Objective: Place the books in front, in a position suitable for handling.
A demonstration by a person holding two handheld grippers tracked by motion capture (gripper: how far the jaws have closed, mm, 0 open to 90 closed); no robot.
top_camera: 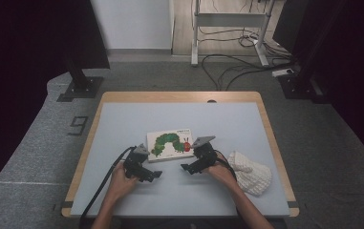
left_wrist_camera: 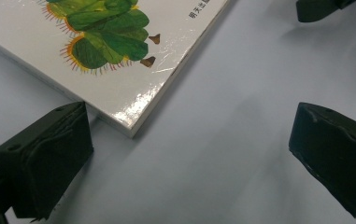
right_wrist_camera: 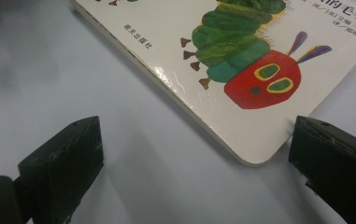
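While both grippers sit low at the near edge of the book (top_camera: 171,144), nothing is gripped yet, so the work looks barely started: the book lies flat and closed on the grey table (top_camera: 122,124), cover up, near the middle. Left gripper (top_camera: 144,168) has its jaws spread wide, one just beside the book's near corner, the other well off on bare table. Right gripper (top_camera: 195,164) is also spread, its jaws straddling the book's rounded corner without closing on it. Left to do, judging by the pose: close on an edge or corner and lift or open the book. High view adds the white knitted cloth (top_camera: 251,173) to the right of the right hand (top_camera: 221,172). Gripper views add the glossy cover, the caterpillar's red face (right_wrist_camera: 265,79) and the board-thick edge.
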